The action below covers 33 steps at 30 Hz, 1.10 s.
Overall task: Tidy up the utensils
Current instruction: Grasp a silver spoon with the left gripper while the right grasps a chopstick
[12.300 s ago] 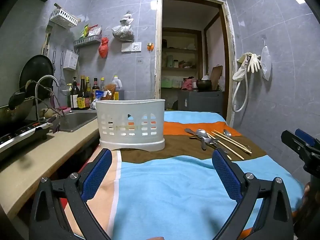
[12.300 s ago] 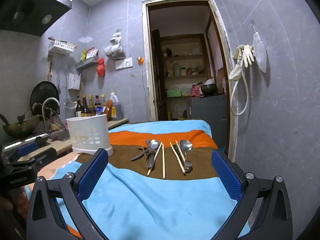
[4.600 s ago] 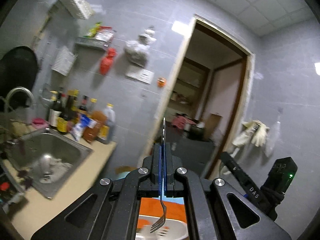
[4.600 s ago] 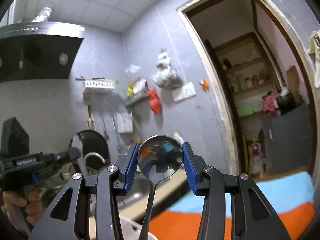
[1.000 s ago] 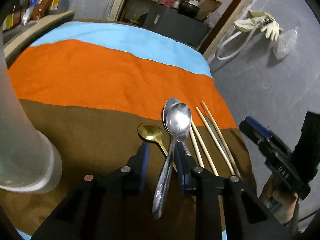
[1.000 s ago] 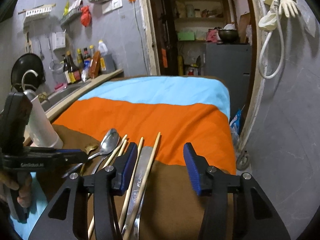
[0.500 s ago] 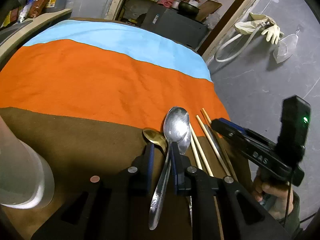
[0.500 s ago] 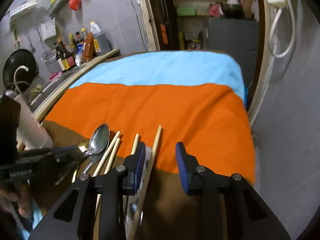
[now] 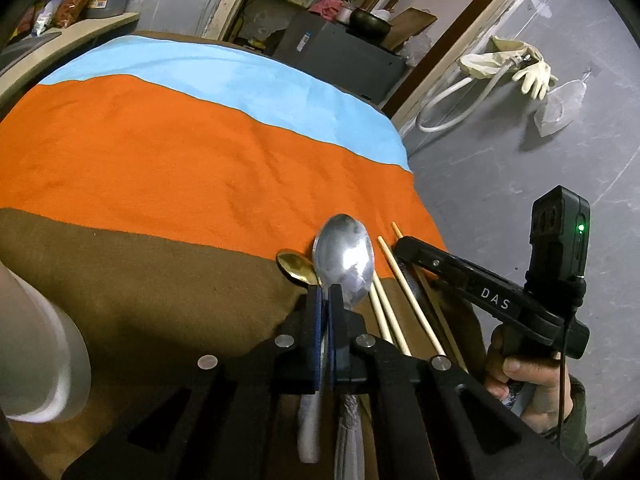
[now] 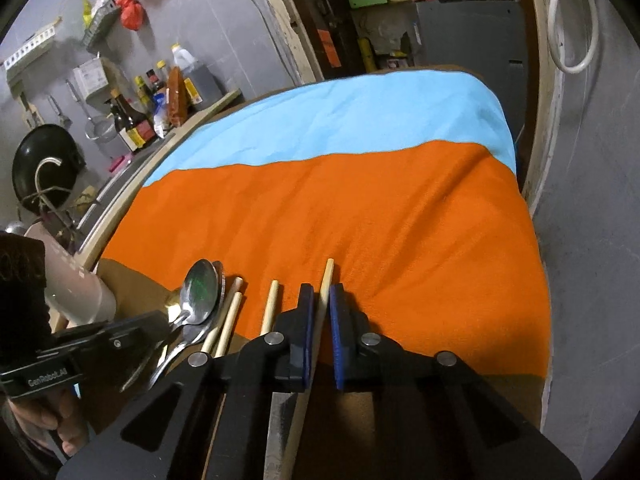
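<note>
My left gripper (image 9: 325, 300) is shut on the handle of a silver spoon (image 9: 345, 257) whose bowl sticks out ahead over the brown stripe. A gold spoon (image 9: 295, 266) lies just left of it and wooden chopsticks (image 9: 394, 276) lie to its right. My right gripper (image 10: 320, 300) is shut on one chopstick (image 10: 326, 278) that points toward the orange stripe. Other chopsticks (image 10: 270, 306) and the silver spoon (image 10: 200, 290) lie to its left. The white utensil basket (image 9: 36, 360) stands at the left edge; it also shows in the right wrist view (image 10: 76, 280).
The striped cloth (image 9: 180, 160) covers the table. A knife blade (image 10: 280, 420) lies under my right gripper. The counter with sauce bottles (image 10: 132, 124) and a sink runs along the left. A doorway and grey cabinet (image 10: 464, 28) are behind the table; the table edge drops off at right.
Both grippers have closed over the last second: the left one on the silver spoon's handle, the right one on a chopstick. The right gripper has moved in close beside the left.
</note>
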### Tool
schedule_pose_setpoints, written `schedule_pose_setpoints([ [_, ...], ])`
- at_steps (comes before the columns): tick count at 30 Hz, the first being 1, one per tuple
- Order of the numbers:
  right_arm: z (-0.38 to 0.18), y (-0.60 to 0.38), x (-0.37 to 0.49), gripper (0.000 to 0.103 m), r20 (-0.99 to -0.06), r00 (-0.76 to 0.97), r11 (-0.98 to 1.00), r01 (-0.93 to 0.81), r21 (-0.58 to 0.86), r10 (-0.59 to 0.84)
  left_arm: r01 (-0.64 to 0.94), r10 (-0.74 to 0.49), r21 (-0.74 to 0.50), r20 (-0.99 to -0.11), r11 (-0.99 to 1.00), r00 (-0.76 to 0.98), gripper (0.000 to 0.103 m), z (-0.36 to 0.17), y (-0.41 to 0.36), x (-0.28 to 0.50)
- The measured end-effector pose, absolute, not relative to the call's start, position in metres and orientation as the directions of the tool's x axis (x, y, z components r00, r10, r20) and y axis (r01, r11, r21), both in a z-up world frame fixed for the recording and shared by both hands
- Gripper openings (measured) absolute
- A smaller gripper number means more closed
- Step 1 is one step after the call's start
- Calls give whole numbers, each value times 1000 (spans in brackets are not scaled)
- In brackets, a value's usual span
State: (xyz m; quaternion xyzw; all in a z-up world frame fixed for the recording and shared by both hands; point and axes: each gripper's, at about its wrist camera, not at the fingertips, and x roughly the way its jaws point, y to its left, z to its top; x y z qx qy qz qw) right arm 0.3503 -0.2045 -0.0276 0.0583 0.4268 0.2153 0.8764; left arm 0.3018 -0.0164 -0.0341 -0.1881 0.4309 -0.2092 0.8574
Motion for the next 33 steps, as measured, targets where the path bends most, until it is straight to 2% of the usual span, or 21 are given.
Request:
schedule_pose_setpoints([
  [8,-21,-202,334,4,-705,562,896,-351,272,433,235,-526,-482,-661,844,535,0,-26,-23,279],
  [19,-14,-216,299,3,-663,564,869,-357,342,492,195,-502,-485,-654,852,566,0,-20,-8,241],
  [23,-16,-212,296,3,-680,556,876,-359,320,477,190,-496,-478,-675,858,546,0,-23,-6,241],
  [28,-20,-210,303,5,-707,548,891,-346,294,446,194,-433,-392,-727,899,533,2,-21,-13,246],
  [33,-25,-204,308,13,-737,521,891,-373,258,432,215,-412,-353,-749,911,518,7,-25,-15,253],
])
